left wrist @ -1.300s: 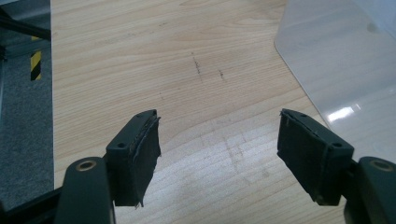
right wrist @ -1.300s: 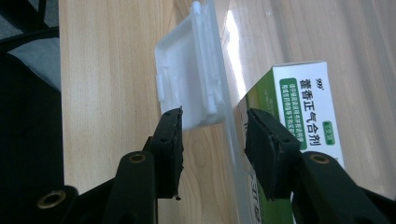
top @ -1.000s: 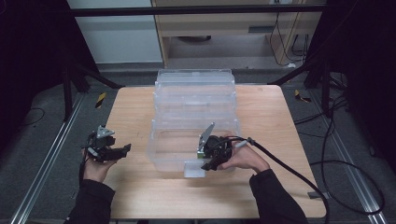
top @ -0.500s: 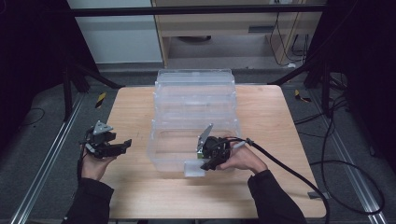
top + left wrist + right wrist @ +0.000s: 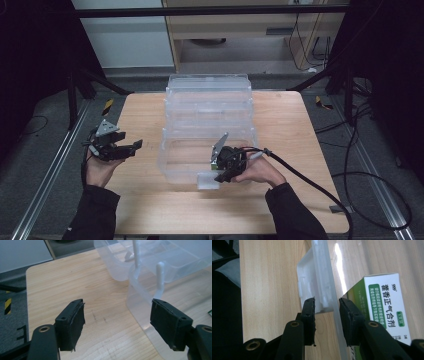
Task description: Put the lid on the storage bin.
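Currently, right gripper (image 5: 220,176): jaws astride near wall and latch tab (image 5: 310,287) of clear plastic bin (image 5: 210,125), just been closing, small gaps at pads.
Left gripper (image 5: 131,147): wide open, empty, above table's (image 5: 280,120) left edge.
Green-and-white medicine box (image 5: 384,302): inside bin, beside right jaw.
Bin: mid-table, with two more behind.

dim dark surroundings, lit tabletop, window glare, sharp focus

Lab-style recording cell: wooden worktop (image 5: 280,120) on grey carpet floor (image 5: 45,165), black frame struts (image 5: 315,80), floor rails (image 5: 372,175), loose cables (image 5: 360,150), hazard tape (image 5: 107,106).
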`<state>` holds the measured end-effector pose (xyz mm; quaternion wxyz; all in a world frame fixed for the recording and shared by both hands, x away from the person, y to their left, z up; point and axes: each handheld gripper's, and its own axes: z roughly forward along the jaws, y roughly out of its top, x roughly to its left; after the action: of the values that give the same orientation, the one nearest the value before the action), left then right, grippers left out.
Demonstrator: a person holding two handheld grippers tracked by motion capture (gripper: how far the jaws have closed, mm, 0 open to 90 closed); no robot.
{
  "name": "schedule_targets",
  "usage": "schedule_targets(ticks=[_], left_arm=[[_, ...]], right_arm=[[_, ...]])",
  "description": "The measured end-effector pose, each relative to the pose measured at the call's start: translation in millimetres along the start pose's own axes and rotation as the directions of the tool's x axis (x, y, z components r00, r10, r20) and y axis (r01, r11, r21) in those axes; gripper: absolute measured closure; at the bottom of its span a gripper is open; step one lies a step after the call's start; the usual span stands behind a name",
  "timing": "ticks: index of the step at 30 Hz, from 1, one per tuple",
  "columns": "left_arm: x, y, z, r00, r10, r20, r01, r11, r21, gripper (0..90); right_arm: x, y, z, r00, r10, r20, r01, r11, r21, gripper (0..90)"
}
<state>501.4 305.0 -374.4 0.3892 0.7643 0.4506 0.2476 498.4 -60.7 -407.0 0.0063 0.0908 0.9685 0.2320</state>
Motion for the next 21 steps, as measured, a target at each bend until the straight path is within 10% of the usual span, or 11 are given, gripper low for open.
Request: schedule_targets(ticks=[13,21], left_arm=[[-11.0,35.5,3.2,0.9903,0.11,0.084,-0.108,0.9937,-0.03,25.0],[-16.6,62.2,6.4,0.966,0.226,0.125,-0.226,0.9741,-0.018,22.5]], right_arm=[[0.6,0.4,0.4,0.9999,-0.011,-0.004,0.011,0.9999,-0.006,66.7],[0.4,0.0,0.4,0.9999,-0.017,-0.004,0.017,0.9998,-0.011,66.6]])
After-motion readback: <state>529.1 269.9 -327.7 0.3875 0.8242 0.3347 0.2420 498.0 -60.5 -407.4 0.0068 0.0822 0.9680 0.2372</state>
